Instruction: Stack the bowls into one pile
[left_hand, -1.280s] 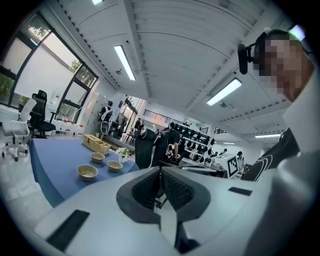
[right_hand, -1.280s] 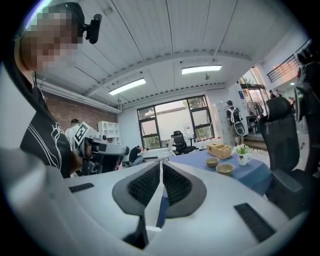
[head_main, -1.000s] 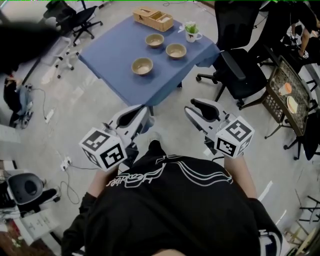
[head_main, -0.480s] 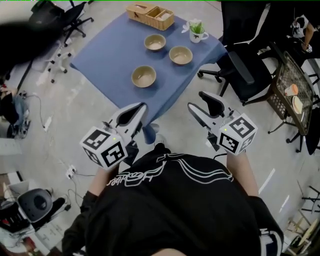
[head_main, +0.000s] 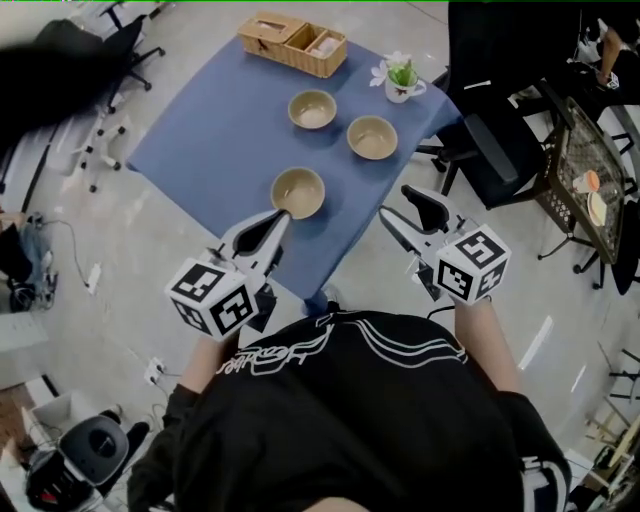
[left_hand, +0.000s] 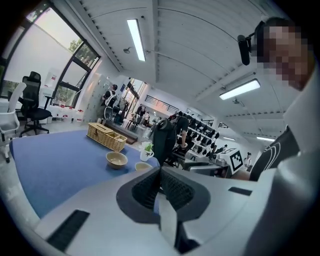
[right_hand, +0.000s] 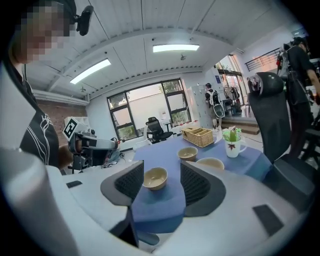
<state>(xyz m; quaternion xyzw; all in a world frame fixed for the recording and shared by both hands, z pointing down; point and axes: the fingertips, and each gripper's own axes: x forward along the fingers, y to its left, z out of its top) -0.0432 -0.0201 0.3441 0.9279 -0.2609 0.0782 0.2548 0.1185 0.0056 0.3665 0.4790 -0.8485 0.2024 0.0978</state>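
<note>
Right claw (right_hand: 161, 182) opening, nothing between its jaws; nearest bowl (right_hand: 155, 178) only shows through the gap, well apart. Left claw (left_hand: 159, 186) closed, jaws together, empty. Three bowls sit separate and upright on the blue desk (head_main: 200, 140). Nearest bowl is by the front corner, just ahead of the left tip. Second bowl (head_main: 312, 109) and third bowl (head_main: 372, 137) are farther back. Wicker basket (head_main: 293, 42) and mug with a plant (head_main: 402, 80) at the far edge. Black office chair (head_main: 490, 140) right of the desk.
</note>
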